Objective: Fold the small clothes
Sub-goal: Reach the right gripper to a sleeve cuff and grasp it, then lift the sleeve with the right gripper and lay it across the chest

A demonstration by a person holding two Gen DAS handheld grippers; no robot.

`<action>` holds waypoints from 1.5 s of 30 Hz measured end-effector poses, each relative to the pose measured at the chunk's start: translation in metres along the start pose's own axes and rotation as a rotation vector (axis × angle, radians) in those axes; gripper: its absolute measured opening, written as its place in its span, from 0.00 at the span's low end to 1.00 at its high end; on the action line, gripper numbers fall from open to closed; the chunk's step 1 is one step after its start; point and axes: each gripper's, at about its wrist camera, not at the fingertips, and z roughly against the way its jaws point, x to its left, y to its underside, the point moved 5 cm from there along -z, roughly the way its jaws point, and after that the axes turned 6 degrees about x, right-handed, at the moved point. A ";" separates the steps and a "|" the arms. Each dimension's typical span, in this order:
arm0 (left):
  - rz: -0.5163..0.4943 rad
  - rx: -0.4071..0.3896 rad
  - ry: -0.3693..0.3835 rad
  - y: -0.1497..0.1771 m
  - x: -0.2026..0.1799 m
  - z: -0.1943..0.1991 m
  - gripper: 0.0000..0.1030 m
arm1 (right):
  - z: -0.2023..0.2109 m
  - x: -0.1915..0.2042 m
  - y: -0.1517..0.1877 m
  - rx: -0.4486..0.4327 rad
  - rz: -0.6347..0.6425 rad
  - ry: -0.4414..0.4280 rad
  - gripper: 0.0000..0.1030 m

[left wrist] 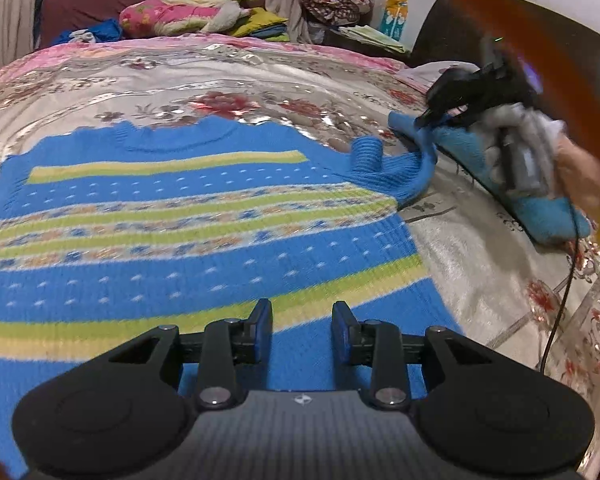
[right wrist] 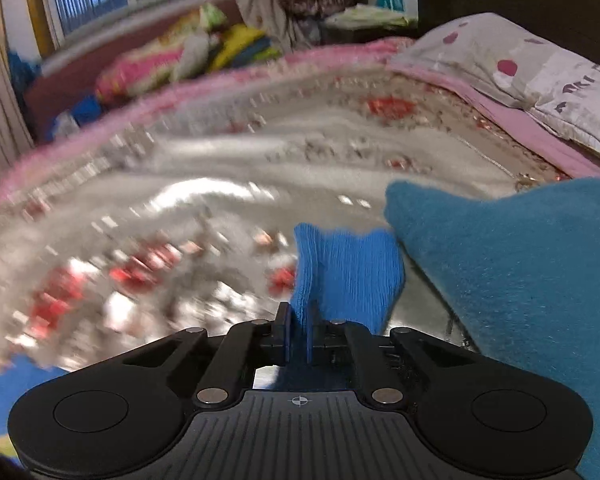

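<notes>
Blue striped sweater (left wrist: 204,216) is spread flat on the floral bedspread (left wrist: 260,76). Left gripper (left wrist: 302,330) is held over its lower hem, jaws parted, nothing between them. Only the left view shows the whole garment and the right gripper (left wrist: 432,118) lifting the sleeve (left wrist: 396,164). Only the right view shows the pinch close up: right gripper (right wrist: 300,334) narrowed onto the sleeve (right wrist: 348,272) cuff, beside a teal fleece cloth (right wrist: 520,264) and a pillow (right wrist: 520,68).
</notes>
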 end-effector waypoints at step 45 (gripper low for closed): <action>0.116 -0.066 0.023 0.032 0.079 0.040 0.45 | -0.023 0.137 0.061 0.052 0.501 0.020 0.05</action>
